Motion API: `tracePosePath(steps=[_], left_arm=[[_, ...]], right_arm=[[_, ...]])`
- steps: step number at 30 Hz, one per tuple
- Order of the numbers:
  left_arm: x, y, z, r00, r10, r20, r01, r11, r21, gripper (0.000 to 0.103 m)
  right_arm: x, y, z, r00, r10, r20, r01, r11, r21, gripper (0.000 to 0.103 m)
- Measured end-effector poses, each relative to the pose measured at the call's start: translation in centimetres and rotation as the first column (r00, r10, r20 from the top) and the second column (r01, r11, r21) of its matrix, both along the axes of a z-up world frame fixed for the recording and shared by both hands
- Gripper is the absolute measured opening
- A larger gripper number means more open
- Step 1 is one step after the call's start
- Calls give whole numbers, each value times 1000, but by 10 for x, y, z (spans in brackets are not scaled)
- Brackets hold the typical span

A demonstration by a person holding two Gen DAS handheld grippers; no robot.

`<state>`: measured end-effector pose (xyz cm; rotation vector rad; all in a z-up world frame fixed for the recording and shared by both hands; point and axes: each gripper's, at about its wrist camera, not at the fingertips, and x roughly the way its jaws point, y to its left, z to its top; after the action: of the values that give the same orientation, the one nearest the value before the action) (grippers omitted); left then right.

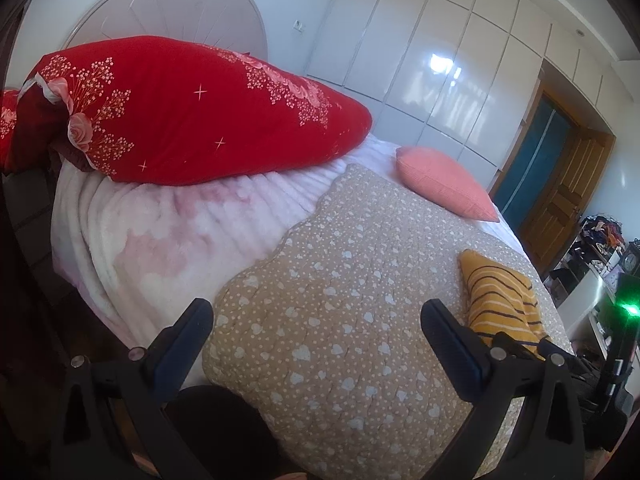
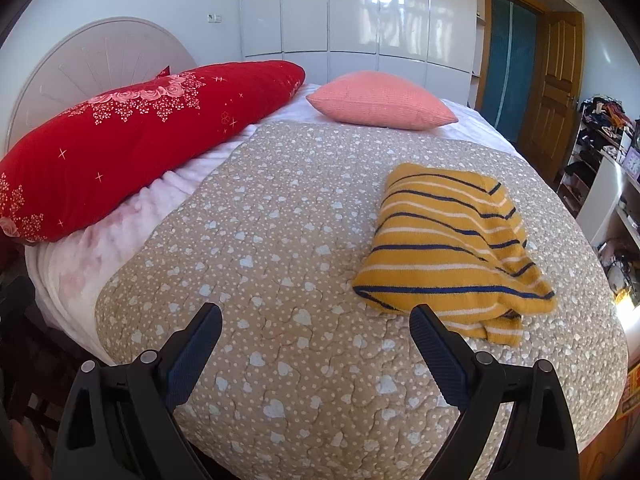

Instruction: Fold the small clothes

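Hovering with jaws wide and empty, the left gripper point(image 1: 316, 318) and right gripper point(image 2: 316, 324) should pinch opposite corners of the crumpled striped sweater point(image 2: 452, 248) lying near the salmon cushion point(image 2: 380, 98).

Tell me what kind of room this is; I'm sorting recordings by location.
Almost certainly a home bedroom: a bed with a rounded headboard, a red pillow, and glossy white wardrobe doors behind it.

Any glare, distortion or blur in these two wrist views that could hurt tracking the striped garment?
Left wrist: heavy fisheye bending and dark corners; window glare on the wardrobe doors; green flare at the right edge; the striped sweater is partly behind a finger of the left gripper. Right wrist: same bending; glare on the wardrobe; sweater sharp, evenly lit, clear of the open right gripper.
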<state>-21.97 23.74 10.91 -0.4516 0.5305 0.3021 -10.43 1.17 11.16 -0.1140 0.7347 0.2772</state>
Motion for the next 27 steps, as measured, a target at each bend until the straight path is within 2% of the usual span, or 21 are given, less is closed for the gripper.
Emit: tracePosePath(steps=[8, 10, 11, 12, 14, 16, 18, 19, 20, 21, 23, 25, 27], left_arm=[[15, -7, -9, 998, 6, -66, -6, 1000, -2, 103], [21, -14, -9, 996, -11, -86, 12, 1000, 8, 103], [22, -18, -9, 996, -15, -91, 16, 1000, 14, 103], [23, -21, -8, 995, -17, -94, 19, 1000, 20, 103], [24, -29, -5, 995, -20, -94, 24, 999, 39, 103], [25, -39, -1, 995, -24, -93, 29, 998, 60, 103], [26, -48, 2, 995, -37, -91, 43, 997, 70, 103], [27, -54, 4, 995, -47, -91, 54, 996, 76, 103], [28, -58, 5, 995, -53, -90, 60, 995, 84, 103], [28, -66, 8, 995, -59, -86, 68, 993, 101, 103], [30, -79, 13, 994, -76, -80, 86, 988, 126, 103], [32, -92, 18, 992, -101, -75, 111, 983, 147, 103], [34, -105, 22, 991, -118, -68, 127, 978, 166, 103]], right_arm=[[13, -44, 15, 994, -52, 91, 53, 999, -3, 95], [33, -54, 14, 993, -58, 105, 62, 998, -30, 83], [45, -58, 11, 993, -64, 98, 69, 997, -43, 72], [55, -61, 9, 994, -68, 86, 72, 996, -44, 56], [82, -75, -3, 995, -89, 32, 90, 996, -22, 40], [107, -95, -25, 990, -139, -31, 140, 990, 11, 40], [121, -112, -50, 980, -127, -153, 138, 989, 60, 40], [123, -124, -65, 969, -112, -222, 141, 982, 122, 40], [117, -136, -75, 965, -97, -245, 147, 970, 194, 41], [107, -145, -77, 969, -82, -231, 137, 963, 232, 41], [93, -153, -74, 976, -59, -211, 108, 966, 234, 41], [75, -161, -63, 983, -54, -177, 93, 971, 222, 41], [63, -175, -46, 989, -71, -130, 102, 963, 250, 46]])
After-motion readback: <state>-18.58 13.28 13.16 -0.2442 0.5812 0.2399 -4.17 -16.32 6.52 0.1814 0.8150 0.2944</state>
